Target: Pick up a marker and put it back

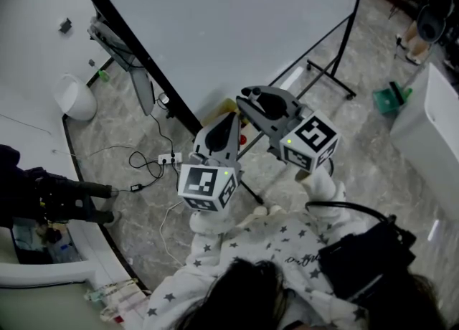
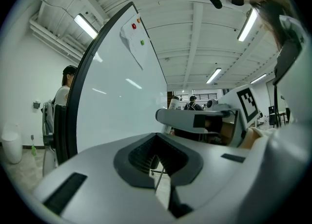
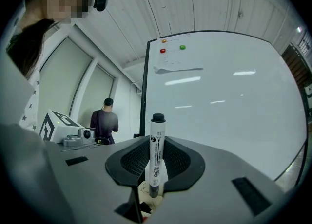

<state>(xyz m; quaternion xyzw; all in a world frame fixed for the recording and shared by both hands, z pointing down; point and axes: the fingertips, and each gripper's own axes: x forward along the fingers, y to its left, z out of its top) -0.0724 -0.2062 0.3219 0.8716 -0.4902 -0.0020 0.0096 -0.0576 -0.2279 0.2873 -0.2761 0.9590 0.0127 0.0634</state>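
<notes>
A white marker with a black cap [image 3: 156, 154] stands upright between the dark ribbed pads of my right gripper [image 3: 155, 162], which is shut on its lower barrel; the cap sticks out above the jaws. In the head view the right gripper [image 1: 259, 103] is held up close to the whiteboard [image 1: 237, 27], and the marker is hidden there. My left gripper [image 1: 224, 132] hangs just to its left and lower. In the left gripper view its jaws [image 2: 158, 162] are shut with nothing between them. The whiteboard [image 3: 219, 101] fills the right gripper view.
The board's black stand foot [image 1: 337, 85] reaches across the marble floor. A power strip with cables [image 1: 166, 158] lies at the left, near a white bin [image 1: 75, 97]. A green dustpan [image 1: 391, 97] lies at the right. Coloured magnets [image 3: 182, 47] hold a paper at the board's top. A person [image 3: 104, 123] stands behind.
</notes>
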